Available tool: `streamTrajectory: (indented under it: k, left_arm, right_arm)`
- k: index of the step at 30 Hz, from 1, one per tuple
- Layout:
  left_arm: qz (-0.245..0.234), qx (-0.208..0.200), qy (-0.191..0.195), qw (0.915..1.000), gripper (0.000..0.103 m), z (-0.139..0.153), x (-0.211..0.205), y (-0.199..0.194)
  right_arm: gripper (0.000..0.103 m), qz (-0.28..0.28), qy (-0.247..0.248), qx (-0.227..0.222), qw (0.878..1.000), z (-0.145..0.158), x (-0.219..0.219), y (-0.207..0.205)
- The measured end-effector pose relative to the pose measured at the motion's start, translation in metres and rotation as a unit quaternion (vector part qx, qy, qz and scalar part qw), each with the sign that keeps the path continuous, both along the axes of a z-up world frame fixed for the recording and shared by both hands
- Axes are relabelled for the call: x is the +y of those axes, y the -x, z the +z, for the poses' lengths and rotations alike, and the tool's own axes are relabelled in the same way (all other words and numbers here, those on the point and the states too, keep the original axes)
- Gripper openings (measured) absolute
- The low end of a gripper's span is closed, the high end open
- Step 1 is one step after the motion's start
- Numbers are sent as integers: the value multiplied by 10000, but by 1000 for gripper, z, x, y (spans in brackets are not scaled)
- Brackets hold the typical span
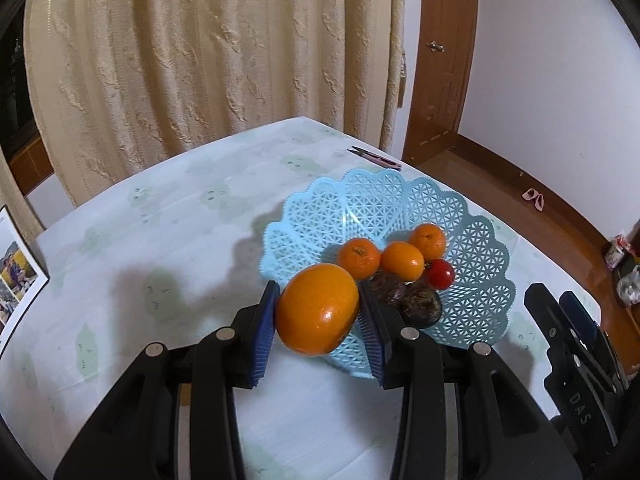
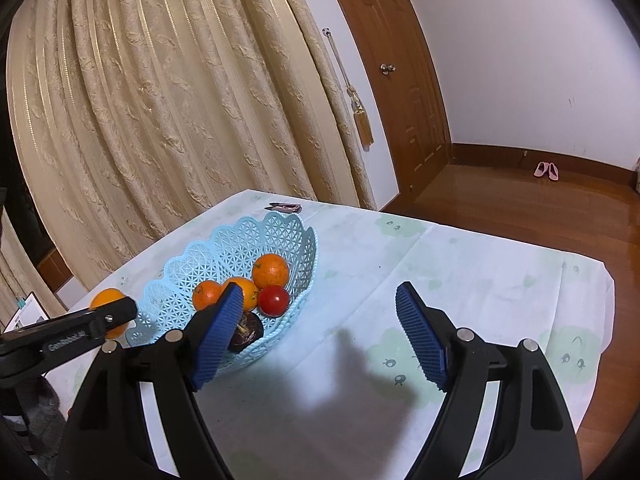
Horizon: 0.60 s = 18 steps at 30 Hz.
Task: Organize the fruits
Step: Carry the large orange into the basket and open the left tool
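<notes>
My left gripper (image 1: 318,306) is shut on a large orange (image 1: 317,309) and holds it above the near rim of a light blue lattice basket (image 1: 476,256). In the basket lie three small oranges (image 1: 402,261), a red tomato (image 1: 440,274) and two dark purple fruits (image 1: 420,304). In the right wrist view my right gripper (image 2: 320,316) is open and empty over the tablecloth, right of the basket (image 2: 240,246). The held orange (image 2: 107,300) and the left gripper show at the left there.
The table has a pale cloth with green prints (image 1: 160,264). Small pink snips (image 1: 376,159) lie near the far edge behind the basket. A photo frame (image 1: 16,276) stands at the left edge. Curtains hang behind; wooden floor lies to the right.
</notes>
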<state>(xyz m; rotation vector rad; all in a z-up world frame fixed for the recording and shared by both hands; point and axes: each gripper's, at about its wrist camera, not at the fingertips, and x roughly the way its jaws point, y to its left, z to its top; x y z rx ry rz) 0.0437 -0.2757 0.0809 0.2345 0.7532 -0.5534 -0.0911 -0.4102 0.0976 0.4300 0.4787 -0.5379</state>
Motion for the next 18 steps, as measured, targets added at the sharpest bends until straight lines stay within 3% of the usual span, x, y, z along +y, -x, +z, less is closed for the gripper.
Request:
streamTrajectory:
  k: [13,14,15,18]
  left_arm:
    - [-115,10,-45,9999,40,-10,-14,-2]
    - [-137,9,-14,9999,48,-8,-14,-2]
    - [-129,-1,6,9999,64,-7,-13,-1]
    - [-43,-102,58,9999,69,0,-9,-1]
  right_arm:
    - [80,13,-46,-29,10000,0,0,1]
    - [80,17,-50,-30,10000,0,-1,1]
    - [80,17,-53,-33,10000,0,-1,1]
    - [80,9,-58,-47,10000,1,-1,1]
